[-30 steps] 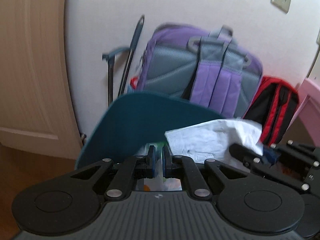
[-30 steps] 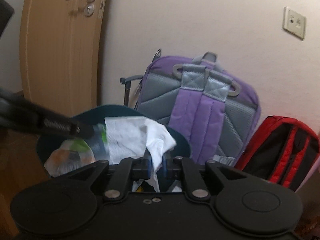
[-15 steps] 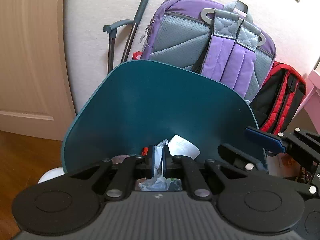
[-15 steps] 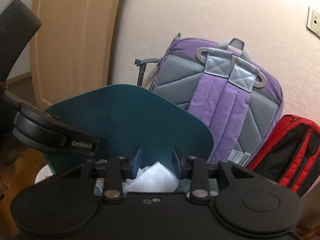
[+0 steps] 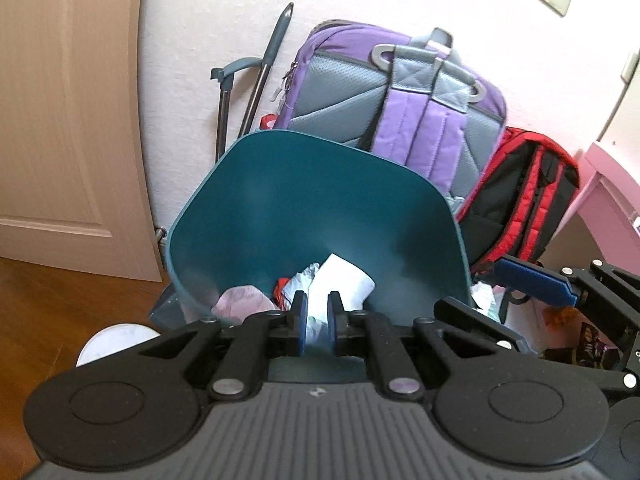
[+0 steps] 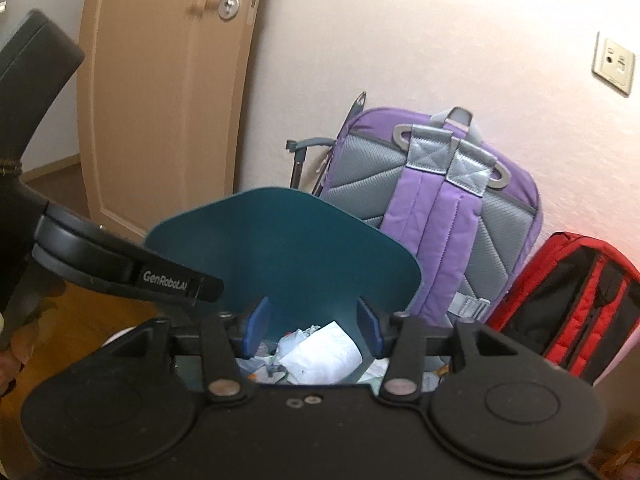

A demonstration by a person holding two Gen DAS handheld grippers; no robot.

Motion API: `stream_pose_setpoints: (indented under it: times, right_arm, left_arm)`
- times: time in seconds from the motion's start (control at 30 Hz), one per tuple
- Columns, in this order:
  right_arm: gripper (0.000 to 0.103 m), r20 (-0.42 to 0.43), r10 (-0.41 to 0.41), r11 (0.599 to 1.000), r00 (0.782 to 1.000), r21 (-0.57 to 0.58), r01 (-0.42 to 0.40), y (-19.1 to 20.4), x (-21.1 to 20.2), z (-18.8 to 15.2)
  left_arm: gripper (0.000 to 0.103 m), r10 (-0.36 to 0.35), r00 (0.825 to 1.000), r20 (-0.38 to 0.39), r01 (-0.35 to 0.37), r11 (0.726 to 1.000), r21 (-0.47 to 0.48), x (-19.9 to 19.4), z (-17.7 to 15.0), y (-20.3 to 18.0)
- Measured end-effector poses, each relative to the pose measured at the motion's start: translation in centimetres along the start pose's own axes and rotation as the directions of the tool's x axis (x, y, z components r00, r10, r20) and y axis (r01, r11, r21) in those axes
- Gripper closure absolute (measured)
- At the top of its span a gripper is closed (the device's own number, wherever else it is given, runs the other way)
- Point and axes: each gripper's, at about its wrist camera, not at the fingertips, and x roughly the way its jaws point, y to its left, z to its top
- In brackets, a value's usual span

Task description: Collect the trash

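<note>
- Left wrist view: my left gripper (image 5: 317,322) is nearly clenched, its blue pads only a sliver apart, and nothing is pinched between them.
- Through that sliver and just past it I see the trash (image 5: 340,282): a folded white paper, crumpled wrappers and a pale pink wad, all lying at the bottom of the teal bin (image 5: 280,200).
- My right gripper (image 5: 532,284) reaches in from the right edge of this view, one blue pad hanging beside the bin's rim.
- Right wrist view: my right gripper's jaws are opening, the blue pads spread wide with nothing pressed between them.
- The white paper and wrappers lie below the gap, inside the bin, apart from both pads.
- My left gripper's black body crosses the left side of this view, over the bin's near rim.
- Behind the bin a purple and grey backpack (image 6: 432,200) leans on the wall, with a red and black backpack (image 6: 568,296) to its right.
- Grey handles (image 5: 256,80), maybe of a broom or dustpan, stand between the purple backpack and the wooden door (image 6: 160,100).
- A wall socket (image 6: 613,62) sits high on the right.
- A white round thing (image 5: 112,340) on the wood floor by the bin is too cut off to name.
</note>
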Motion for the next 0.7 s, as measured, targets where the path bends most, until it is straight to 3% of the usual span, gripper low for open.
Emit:
stream_pose_setpoints:
  times: [0.1,0.17,0.23,0.3,0.4,0.53,0.7]
  right_arm:
    - [0.054,0.008,0.005,1.000,1.000,0.005,-0.005,0.2,-2.0,-0.2]
    - [0.054,0.013,0.006,1.000,1.000,0.003,-0.006,0.3,-3.3,-0.3]
    - [0.054,0.019,0.009,1.000,1.000,0.003,-0.009,0.5,-4.6,-0.4]
    - [0.054,0.024,0.015,1.000,1.000,0.005,-0.015,0.7,-5.9,-0.6]
    - [0.054,0.028,0.027,1.000,0.999,0.011,-0.028,1.1,-7.6,-1.0]
    - [0.053,0.036,0.062,0.998,0.997,0.021,-0.063,1.6,-9.7,-1.6]
    - [0.052,0.044,0.118,0.992,0.992,0.047,-0.120,2.3,-11.7,-2.7]
  left_arm:
    - [0.093,-0.003,1.000,0.007,0.003,1.000,0.003,-1.8,-0.7,-0.5]
    - [0.085,-0.006,1.000,0.013,0.006,1.000,0.010,-2.9,-1.2,-0.7]
    - [0.063,-0.006,1.000,0.023,0.005,1.000,0.016,-4.2,-1.7,-1.0]
    - [0.047,-0.004,0.999,0.038,0.003,1.000,0.020,-5.4,-2.3,-1.1]
    - [0.043,-0.004,0.999,0.052,0.003,1.000,0.028,-7.1,-3.3,-1.1]
    - [0.023,0.014,0.998,0.058,-0.016,0.999,0.036,-9.4,-4.8,-0.9]
    - [0.021,0.022,0.998,0.056,-0.024,0.998,0.053,-11.5,-7.0,0.1]
